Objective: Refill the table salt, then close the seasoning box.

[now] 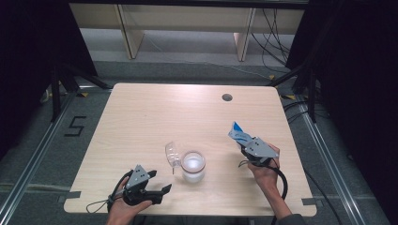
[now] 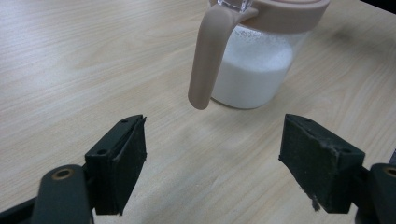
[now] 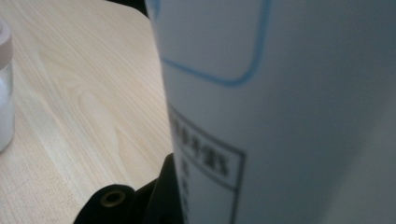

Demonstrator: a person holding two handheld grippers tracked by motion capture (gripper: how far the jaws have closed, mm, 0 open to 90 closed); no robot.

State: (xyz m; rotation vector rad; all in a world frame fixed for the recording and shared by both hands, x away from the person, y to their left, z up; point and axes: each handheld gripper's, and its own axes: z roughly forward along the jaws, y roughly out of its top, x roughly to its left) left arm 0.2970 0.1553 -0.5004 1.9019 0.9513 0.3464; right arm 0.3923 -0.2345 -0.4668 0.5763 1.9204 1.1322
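Both of my hands come in over the near edge of the table (image 1: pixel 141 103), each one wrapped around a gripper. Nearest to me on my left, the left gripper (image 1: pixel 157 185) sits low by that edge, my wrist roughly level and its nose turned toward the middle of the table; its jaws stand wide apart with nothing but bare wood between them. In the left gripper view the pads (image 2: pixel 123 163) frame the jug (image 2: pixel 254 51), which stands upright just ahead of them, its clear body part full of white powder under a pinkish rim, its handle (image 2: pixel 208 56) hanging down toward me and its clear lid (image 1: pixel 172 153) tipped open at the left. Farther out on my right, the right gripper (image 1: pixel 241 143) is raised off the table, forearm angled in from the corner, nose pointing away and to the left. Its jaws are clamped on a white-and-blue packet (image 1: pixel 238 132), which juts up beyond them, well apart from the jug.
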